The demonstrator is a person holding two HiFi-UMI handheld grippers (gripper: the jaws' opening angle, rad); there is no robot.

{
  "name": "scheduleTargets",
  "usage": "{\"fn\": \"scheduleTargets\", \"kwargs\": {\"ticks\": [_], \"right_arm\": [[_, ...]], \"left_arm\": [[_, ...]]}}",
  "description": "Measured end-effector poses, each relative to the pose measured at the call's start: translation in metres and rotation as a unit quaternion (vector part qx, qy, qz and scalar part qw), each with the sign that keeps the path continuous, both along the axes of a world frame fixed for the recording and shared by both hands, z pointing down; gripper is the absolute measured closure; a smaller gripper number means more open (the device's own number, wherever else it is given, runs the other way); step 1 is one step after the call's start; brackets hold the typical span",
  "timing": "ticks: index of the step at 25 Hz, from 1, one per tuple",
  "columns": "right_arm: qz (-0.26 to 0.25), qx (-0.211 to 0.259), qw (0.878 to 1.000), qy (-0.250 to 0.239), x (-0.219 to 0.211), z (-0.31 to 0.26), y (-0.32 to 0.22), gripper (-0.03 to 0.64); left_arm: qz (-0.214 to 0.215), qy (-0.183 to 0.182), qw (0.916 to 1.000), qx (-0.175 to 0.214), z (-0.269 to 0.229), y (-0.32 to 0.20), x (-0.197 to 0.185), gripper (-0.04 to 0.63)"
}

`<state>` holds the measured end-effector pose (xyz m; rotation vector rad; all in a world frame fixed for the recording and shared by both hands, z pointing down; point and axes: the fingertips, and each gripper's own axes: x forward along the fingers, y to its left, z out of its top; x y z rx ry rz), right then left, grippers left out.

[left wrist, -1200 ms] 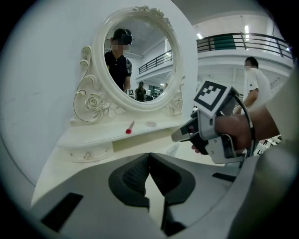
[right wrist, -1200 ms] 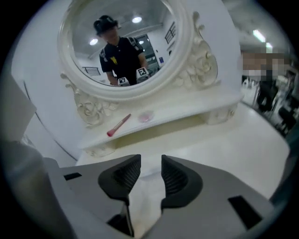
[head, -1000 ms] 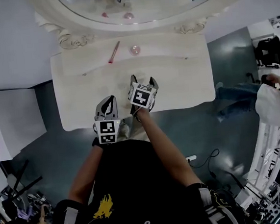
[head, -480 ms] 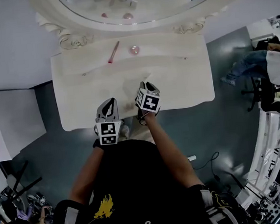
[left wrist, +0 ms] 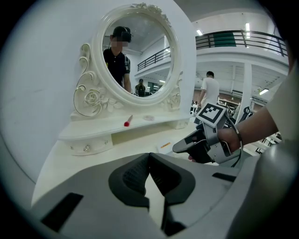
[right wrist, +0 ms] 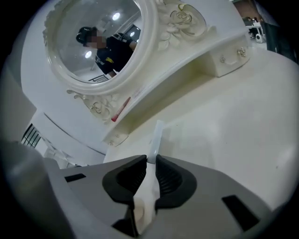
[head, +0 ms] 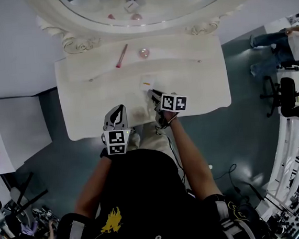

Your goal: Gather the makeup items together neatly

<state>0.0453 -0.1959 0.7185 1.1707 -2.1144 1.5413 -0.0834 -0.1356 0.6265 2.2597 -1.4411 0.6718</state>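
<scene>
A thin white packet with an orange mark (head: 147,83) lies on the white dressing table (head: 199,85). My right gripper (head: 154,95) reaches it from the right. In the right gripper view the packet (right wrist: 156,137) stands edge-on between the jaws, which are closing with both pads against it. My left gripper (head: 114,113) hovers shut and empty over the table's front edge, to the left of the right one. A pink stick (head: 122,55) and a round pink jar (head: 144,53) rest on the raised back shelf. In the left gripper view the packet (left wrist: 164,145) lies just ahead of the right gripper (left wrist: 180,148).
An oval mirror in an ornate white frame (head: 73,42) rises behind the shelf. A lower white surface (head: 11,129) stands to the left. Dark floor surrounds the table, with a person and chairs (head: 285,51) off to the right.
My right gripper has swung right and turned to point left, and its jaws have gone from wide to closed on the white packet. The left gripper has barely moved.
</scene>
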Motion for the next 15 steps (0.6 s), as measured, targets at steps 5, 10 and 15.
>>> {"fn": "scheduleTargets", "kwargs": {"ticks": [5, 10, 15], "right_arm": [[-0.113, -0.017, 0.992, 0.054, -0.005, 0.006, 0.003, 0.545], [-0.188, -0.060, 0.979, 0.058, 0.003, 0.007, 0.002, 0.541], [-0.200, 0.019, 0.950, 0.241, 0.029, 0.014, -0.014, 0.452]], "left_arm": [[0.001, -0.001, 1.0000, -0.002, 0.000, -0.001, 0.000, 0.583], [0.003, -0.001, 1.0000, -0.002, 0.000, -0.002, 0.000, 0.582], [0.003, 0.001, 1.0000, -0.002, 0.000, -0.002, -0.001, 0.582]]}}
